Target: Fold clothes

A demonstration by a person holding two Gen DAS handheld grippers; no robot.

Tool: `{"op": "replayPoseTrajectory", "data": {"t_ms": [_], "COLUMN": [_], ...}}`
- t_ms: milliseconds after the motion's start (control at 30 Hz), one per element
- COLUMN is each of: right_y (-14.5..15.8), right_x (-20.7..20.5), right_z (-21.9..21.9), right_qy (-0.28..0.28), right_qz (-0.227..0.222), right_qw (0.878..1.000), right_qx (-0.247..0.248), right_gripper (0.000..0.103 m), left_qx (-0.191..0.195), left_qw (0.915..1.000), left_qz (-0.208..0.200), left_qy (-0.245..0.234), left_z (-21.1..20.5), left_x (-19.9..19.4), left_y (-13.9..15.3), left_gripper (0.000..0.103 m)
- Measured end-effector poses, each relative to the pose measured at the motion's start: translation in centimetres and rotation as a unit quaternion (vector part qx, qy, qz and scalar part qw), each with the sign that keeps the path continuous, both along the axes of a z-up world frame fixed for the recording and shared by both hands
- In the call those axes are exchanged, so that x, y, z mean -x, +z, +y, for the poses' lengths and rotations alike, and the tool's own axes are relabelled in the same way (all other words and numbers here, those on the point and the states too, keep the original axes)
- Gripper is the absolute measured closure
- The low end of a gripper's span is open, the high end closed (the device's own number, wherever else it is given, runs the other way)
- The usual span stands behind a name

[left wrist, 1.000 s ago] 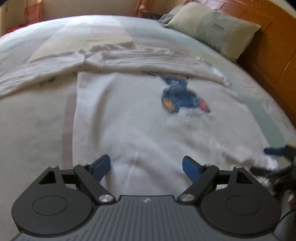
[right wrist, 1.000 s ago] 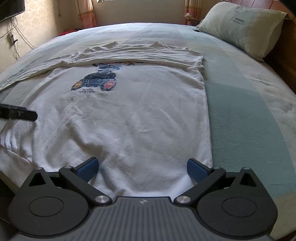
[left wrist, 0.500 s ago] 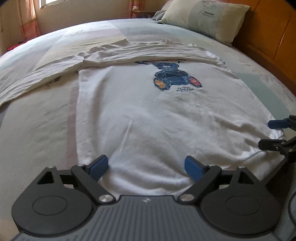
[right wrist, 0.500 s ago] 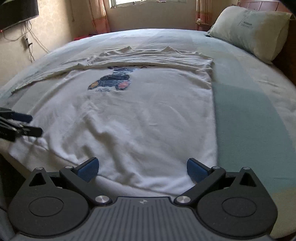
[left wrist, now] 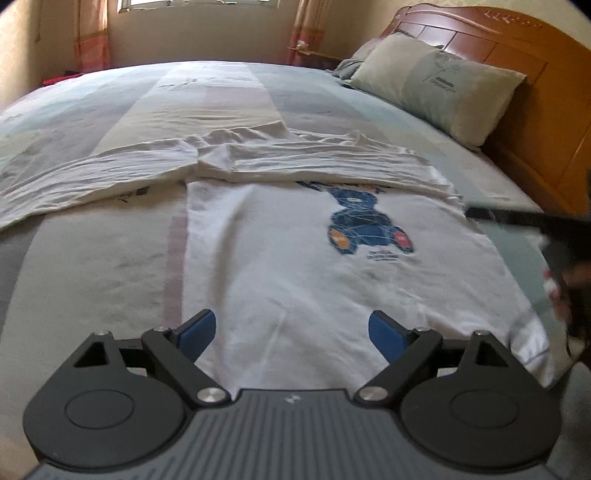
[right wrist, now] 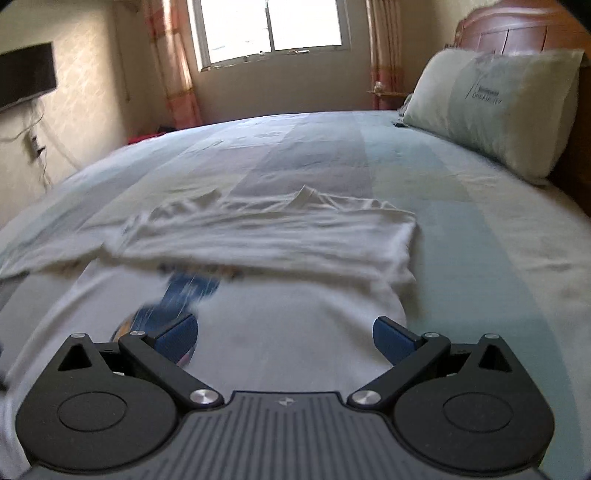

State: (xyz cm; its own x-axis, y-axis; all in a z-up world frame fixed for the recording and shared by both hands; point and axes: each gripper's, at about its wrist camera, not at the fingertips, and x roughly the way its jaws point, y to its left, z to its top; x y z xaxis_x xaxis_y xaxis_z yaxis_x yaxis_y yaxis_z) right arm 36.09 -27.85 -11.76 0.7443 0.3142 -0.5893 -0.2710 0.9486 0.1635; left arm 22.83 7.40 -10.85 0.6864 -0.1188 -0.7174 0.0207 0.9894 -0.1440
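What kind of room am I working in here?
Almost certainly a home bedroom: the white T-shirt lies spread on a made bed, with a pillow against a wooden headboard and a curtained window on the far wall.

Place: home bedroom.
Bed [right wrist: 461,236]: lying ahead of the fingers.
Pillow [left wrist: 436,85]: resting far right, against wooden headboard [left wrist: 535,92].
Window [right wrist: 273,29]: showing far ahead, curtains [right wrist: 173,74] hanging beside it.
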Motion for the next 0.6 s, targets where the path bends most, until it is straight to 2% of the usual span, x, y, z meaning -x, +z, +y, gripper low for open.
{"op": "replayPoseTrajectory", "data": {"t_ms": [133, 267, 333, 367, 467, 600], "right_y": [-2.1, -3.9, -4.1, -4.0, -3.1, -3.1], "right_x": [-5.7, -8.1, -8.1, -7.8, -6.9, -5.7], "right_z": [0.4, -0.5, -1.4, -1.9, -1.1, -1.3], "right_qy": [-0.008, -0.027, -0.039, -0.037, -0.036, -0.037], "right_qz": [0.035, 0.039, 0.034, 0.038, 0.041, 0.052], "right_qw": [0.999, 0.998, 0.998, 0.998, 0.998, 0.998], "right_qx": [-0.033, -0.042, -0.032, -0.044, 0.023, 0.024], "right_gripper": [0.0, 0.0, 0.004, 0.004, 0.002, 0.0], "left_qx": [-0.005, 0.007, 0.012, 0.015, 0.018, 0.021], "left_qw": [0.9999, 0.9998, 0.9997, 0.9997, 0.9997, 0.9998], "left_qz": [0.003, -0.007, -0.006, -0.005, -0.003, -0.005], "left_qy": [0.009, 0.019, 0.02, 0.02, 0.013, 0.0], "left_z": [0.9, 1.6, 1.6, 1.7, 1.2, 0.4], "left_x": [-0.6, -1.2, -1.5, -1.7, -2.0, -1.9], "left_y": [-0.4, -0.7, -0.9, -1.0, -1.3, -1.3], "left_gripper": [0.013, 0.013, 0.013, 0.013, 0.013, 0.013]}}
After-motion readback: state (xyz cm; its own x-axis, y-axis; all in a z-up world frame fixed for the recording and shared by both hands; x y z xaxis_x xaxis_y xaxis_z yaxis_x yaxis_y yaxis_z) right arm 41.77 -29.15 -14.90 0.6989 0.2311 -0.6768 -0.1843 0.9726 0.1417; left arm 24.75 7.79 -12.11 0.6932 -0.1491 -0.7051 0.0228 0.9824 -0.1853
